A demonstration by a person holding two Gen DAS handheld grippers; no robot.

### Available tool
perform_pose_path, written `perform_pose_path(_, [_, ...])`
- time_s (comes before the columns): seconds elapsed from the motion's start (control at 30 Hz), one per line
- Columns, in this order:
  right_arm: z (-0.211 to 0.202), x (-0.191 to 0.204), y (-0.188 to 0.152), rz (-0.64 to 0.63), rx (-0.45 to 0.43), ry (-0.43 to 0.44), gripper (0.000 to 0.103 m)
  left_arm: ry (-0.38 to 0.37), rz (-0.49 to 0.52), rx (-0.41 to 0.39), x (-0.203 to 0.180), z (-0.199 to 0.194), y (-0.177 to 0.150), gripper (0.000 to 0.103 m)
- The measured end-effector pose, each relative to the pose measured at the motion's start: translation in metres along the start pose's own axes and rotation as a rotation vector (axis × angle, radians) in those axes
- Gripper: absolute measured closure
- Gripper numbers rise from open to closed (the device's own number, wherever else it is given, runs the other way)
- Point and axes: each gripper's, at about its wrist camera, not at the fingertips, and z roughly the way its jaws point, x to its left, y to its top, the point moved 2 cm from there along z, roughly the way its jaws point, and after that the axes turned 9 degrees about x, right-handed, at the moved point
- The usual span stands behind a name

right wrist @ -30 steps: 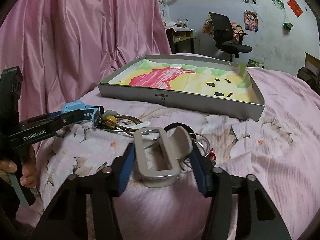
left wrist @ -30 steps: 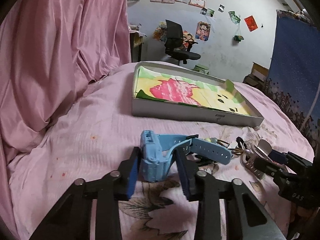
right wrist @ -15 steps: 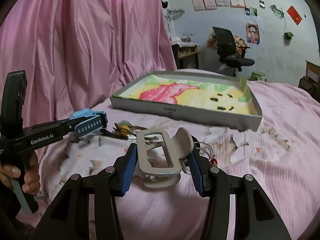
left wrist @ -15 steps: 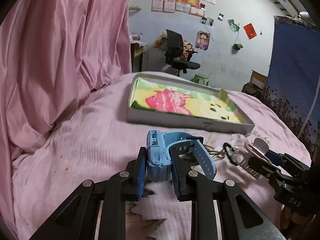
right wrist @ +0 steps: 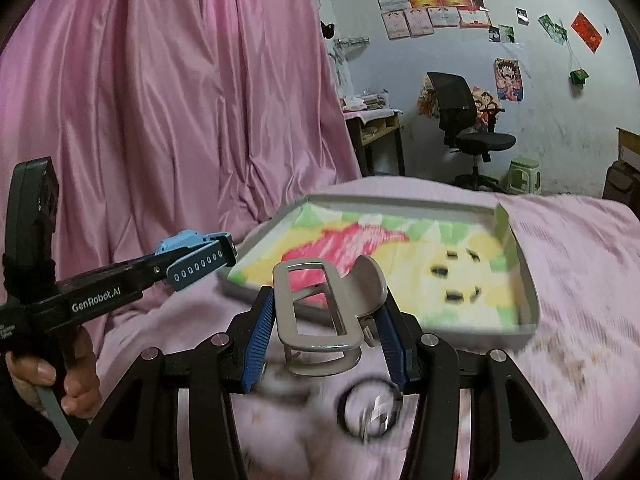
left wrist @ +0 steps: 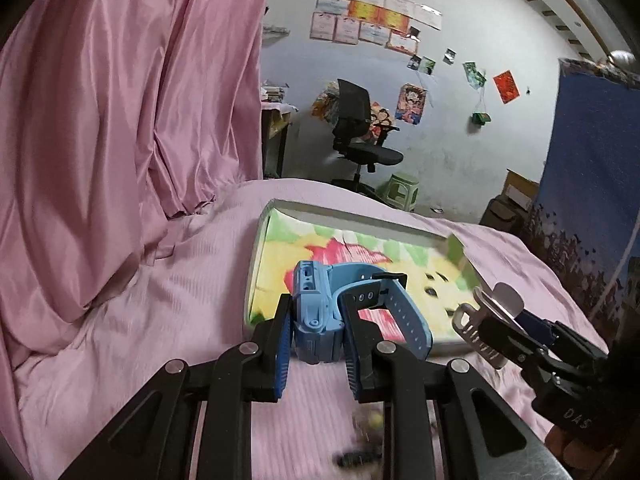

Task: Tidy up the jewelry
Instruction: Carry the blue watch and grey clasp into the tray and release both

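My left gripper (left wrist: 316, 336) is shut on a blue watch (left wrist: 316, 316), held in the air before the near edge of a shallow grey box (left wrist: 256, 264) with a colourful cartoon lining. My right gripper (right wrist: 326, 332) is shut on a grey hair claw clip (right wrist: 320, 312), also lifted, just short of the box (right wrist: 528, 304). The left gripper with the watch (right wrist: 192, 256) shows at the left of the right wrist view. The right gripper with the clip (left wrist: 484, 320) shows at the right of the left wrist view.
The box lies on a pink bed sheet (left wrist: 160, 320). Blurred loose jewellery stays on the bed below: a black ring-shaped band (right wrist: 370, 406) and small dark pieces (left wrist: 356, 456). A pink curtain (left wrist: 100, 120) hangs left. A black office chair (left wrist: 360, 136) stands behind.
Both grippers closed on their items and lifted them off the bed, moving forward toward the box. The rest of the jewellery pile dropped out of the centre of view.
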Motion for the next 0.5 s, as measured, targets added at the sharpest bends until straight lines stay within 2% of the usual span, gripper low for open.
perform_pose_path(0.2, [0.052, -0.007, 0.02, 0.047, 0.048, 0.005, 0.058, 0.029, -0.032, 0.085, 0.009, 0.044, 0.02, 0.081])
perform_pose_path(0.5, [0.102, -0.022, 0.018, 0.107, 0.174, -0.023, 0.058, 0.056, -0.045, 0.219, 0.014, 0.09, 0.028, 0.081])
